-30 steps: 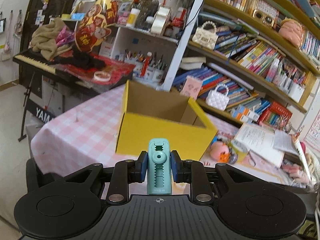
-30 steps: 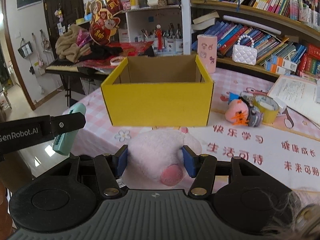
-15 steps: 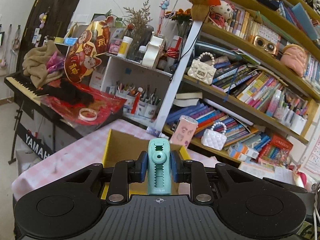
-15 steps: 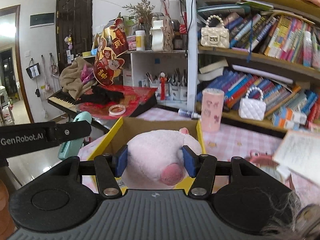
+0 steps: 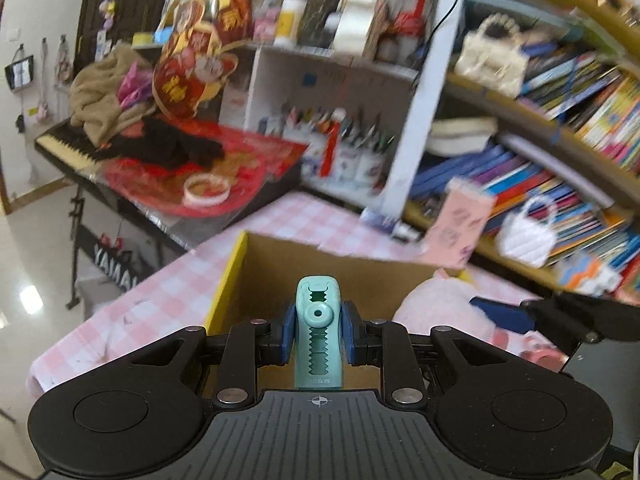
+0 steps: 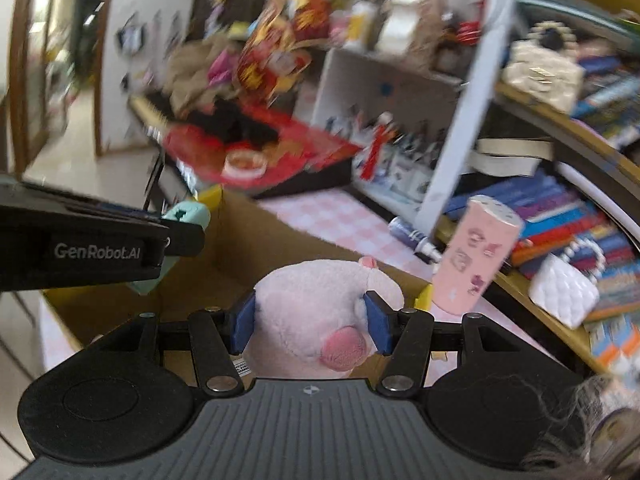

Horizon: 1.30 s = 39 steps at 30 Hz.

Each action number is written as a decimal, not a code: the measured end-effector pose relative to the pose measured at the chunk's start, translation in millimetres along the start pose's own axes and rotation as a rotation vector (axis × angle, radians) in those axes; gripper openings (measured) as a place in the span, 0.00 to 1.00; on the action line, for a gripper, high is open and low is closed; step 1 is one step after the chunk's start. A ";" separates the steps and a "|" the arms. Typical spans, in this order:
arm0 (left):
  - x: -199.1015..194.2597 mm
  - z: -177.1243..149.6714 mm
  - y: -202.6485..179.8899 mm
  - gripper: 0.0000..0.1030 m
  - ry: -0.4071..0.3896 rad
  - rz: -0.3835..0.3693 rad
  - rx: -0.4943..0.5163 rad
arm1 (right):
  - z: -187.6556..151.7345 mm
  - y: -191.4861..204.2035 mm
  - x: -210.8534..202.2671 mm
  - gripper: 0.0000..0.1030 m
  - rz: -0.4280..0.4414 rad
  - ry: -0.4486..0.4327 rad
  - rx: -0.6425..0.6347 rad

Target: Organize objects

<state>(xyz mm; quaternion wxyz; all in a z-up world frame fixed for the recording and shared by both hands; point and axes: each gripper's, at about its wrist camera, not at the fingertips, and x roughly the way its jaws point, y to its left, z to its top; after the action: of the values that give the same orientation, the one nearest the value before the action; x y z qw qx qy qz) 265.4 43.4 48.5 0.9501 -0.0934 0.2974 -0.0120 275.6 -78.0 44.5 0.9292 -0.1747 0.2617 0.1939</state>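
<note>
Left gripper (image 5: 318, 338) clamped on teal clip (image 5: 318, 344), right gripper (image 6: 311, 322) pinching pink plush (image 6: 320, 316), both over yellow box (image 5: 228, 284) mouth at 12 o'clock: lower inside, clear walls, release separately.

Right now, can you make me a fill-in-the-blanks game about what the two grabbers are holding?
1. The right gripper squeezes a pink plush ____.
2. The left gripper clamps a teal ____.
3. Both hover over the open yellow cardboard ____.
4. The pink cup stands on the checked ____.

Missing words: pig; clip; box; tablecloth.
</note>
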 end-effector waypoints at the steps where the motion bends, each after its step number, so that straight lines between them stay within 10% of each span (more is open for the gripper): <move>1: 8.3 0.1 0.0 0.22 0.020 0.011 -0.003 | 0.3 -0.5 9.8 0.52 0.011 0.024 -0.025; 23: 64.2 -14.3 -6.0 0.22 0.219 0.120 0.068 | -1.9 3.0 79.8 0.55 0.171 0.312 -0.177; 31: 29.7 -6.2 -7.2 0.60 0.080 0.093 0.049 | -0.5 0.3 63.9 0.65 0.112 0.224 -0.165; 39: -58.2 -3.5 1.6 0.72 -0.141 0.025 0.009 | 6.1 -3.8 -8.8 0.66 0.026 0.064 -0.015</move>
<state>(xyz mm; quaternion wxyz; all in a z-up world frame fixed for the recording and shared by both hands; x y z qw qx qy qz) 215.4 48.9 78.2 0.9692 -0.0861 0.2306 0.0052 272.9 -81.0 55.1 0.9164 -0.1843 0.2920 0.2023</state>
